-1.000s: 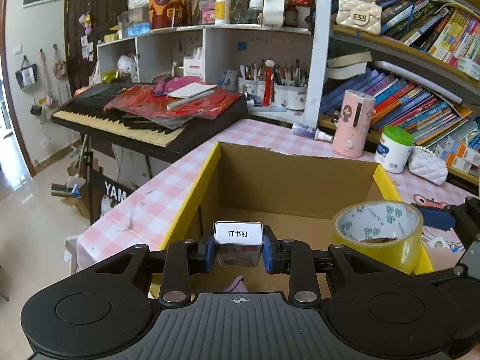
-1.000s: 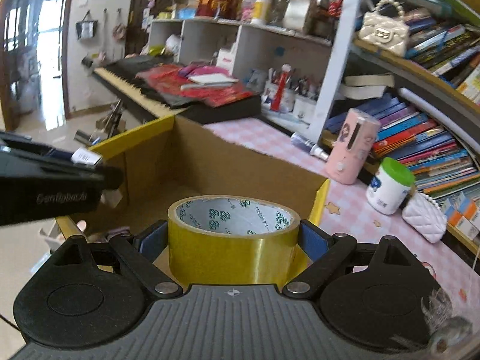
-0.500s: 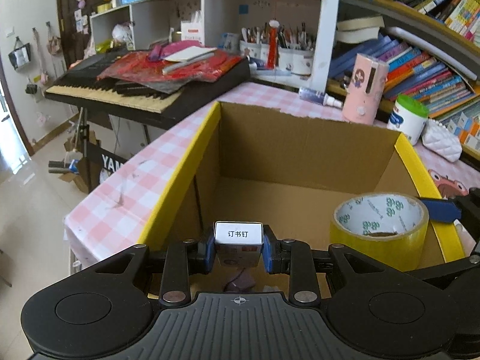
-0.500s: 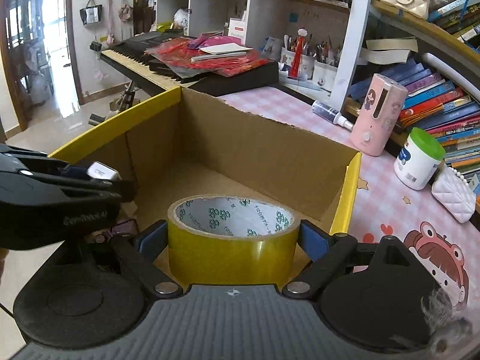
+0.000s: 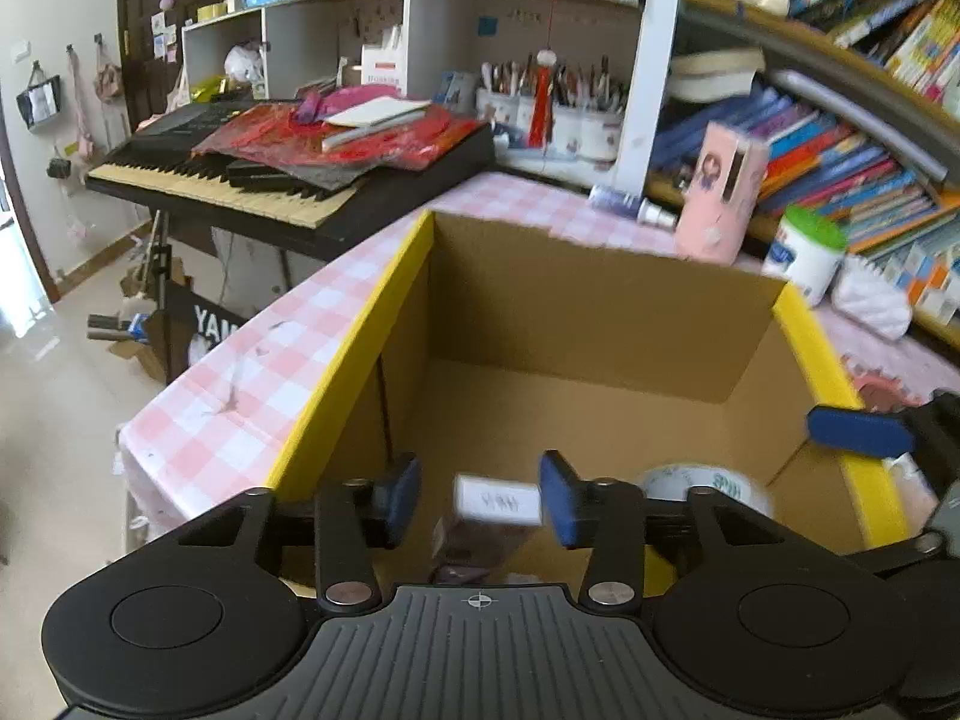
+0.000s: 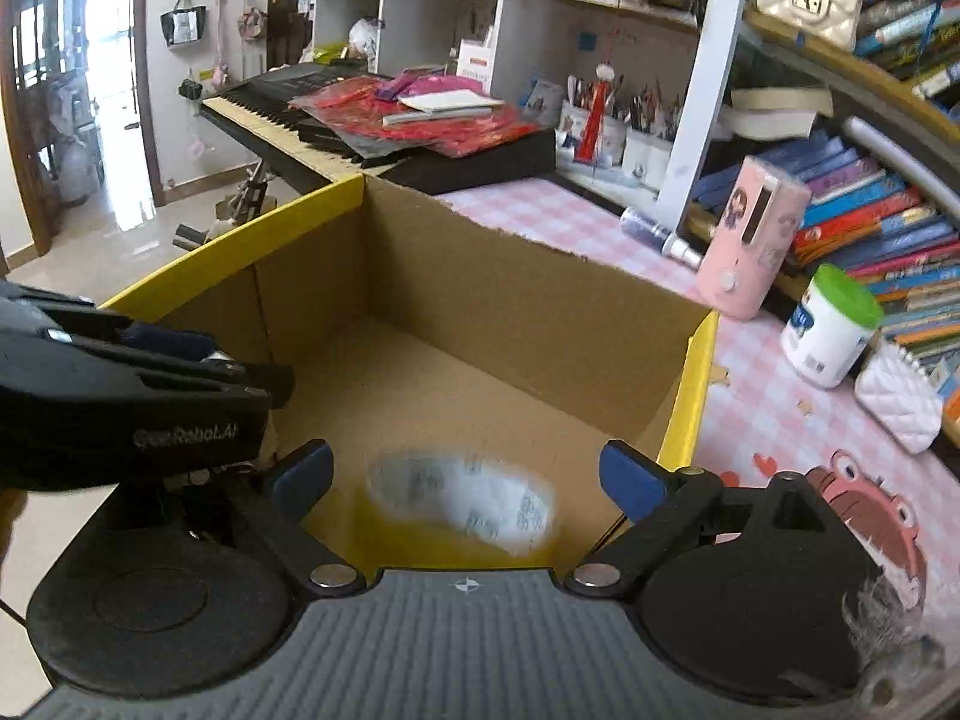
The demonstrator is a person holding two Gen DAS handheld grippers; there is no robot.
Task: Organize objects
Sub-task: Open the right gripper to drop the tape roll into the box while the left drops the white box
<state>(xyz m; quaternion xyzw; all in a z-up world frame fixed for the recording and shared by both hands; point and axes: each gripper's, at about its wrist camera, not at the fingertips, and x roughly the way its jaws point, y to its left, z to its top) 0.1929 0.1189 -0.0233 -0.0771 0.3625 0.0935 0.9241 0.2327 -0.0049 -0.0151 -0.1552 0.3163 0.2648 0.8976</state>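
An open cardboard box with yellow-taped rims [image 5: 354,348] [image 6: 696,372] stands on the pink checked table. My left gripper [image 5: 480,495] is open over the box's near end; the small staple box with a white label [image 5: 497,501] is blurred and falling free between its blue pads. My right gripper [image 6: 465,471] is open wide over the box; the yellow tape roll [image 6: 462,507] is blurred and dropping below it. The roll also shows in the left wrist view [image 5: 708,483]. The left gripper's body appears at the left of the right wrist view [image 6: 132,402].
A pink cylinder [image 6: 753,240], a green-lidded white jar [image 6: 831,327], a white quilted pouch [image 6: 900,396] and a small bottle [image 6: 657,237] stand on the table beyond the box. Bookshelves rise at right. A keyboard piled with red things [image 5: 312,162] stands at left.
Both grippers have opened. The staple box and the tape roll have left the pads and are dropping into the cardboard box. Both grippers moved lower over the box.
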